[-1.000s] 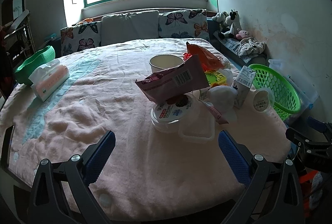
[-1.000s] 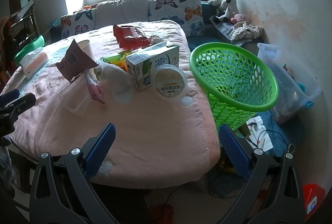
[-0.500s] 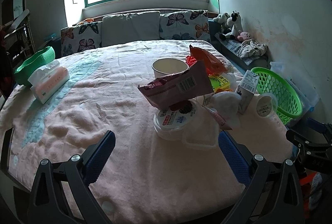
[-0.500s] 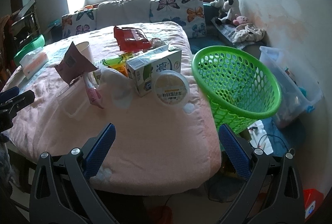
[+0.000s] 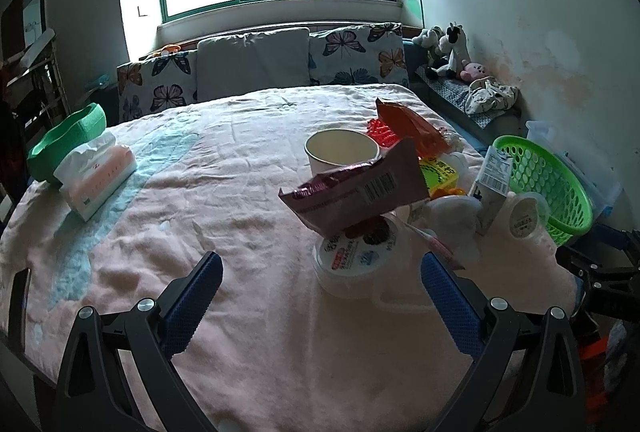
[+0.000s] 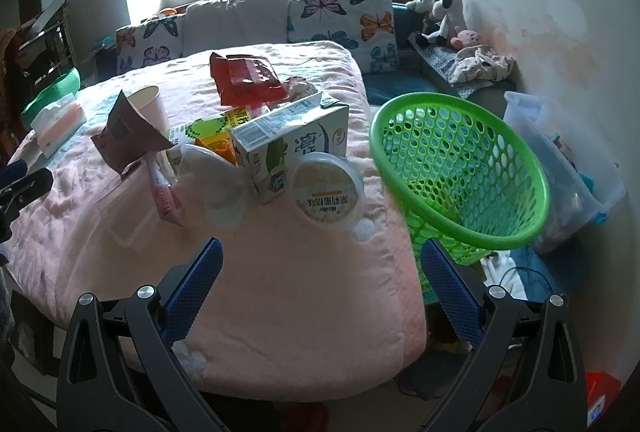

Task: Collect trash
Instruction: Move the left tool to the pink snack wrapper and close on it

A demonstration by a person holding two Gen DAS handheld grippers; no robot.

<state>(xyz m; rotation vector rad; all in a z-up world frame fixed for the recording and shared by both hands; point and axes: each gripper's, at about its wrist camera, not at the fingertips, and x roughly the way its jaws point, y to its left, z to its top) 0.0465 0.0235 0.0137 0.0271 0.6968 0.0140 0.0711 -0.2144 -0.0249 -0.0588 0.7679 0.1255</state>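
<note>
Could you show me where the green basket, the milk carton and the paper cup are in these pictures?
green basket (image 6: 516,236): right wrist view, on the near part of its rim.
milk carton (image 6: 308,144): right wrist view, on its printed side face.
paper cup (image 5: 342,152): left wrist view, on the inside of its open mouth.

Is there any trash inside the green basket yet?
No: in the right wrist view the green basket shows only its bare mesh, while the milk carton and the other trash sit on the bed.
</note>
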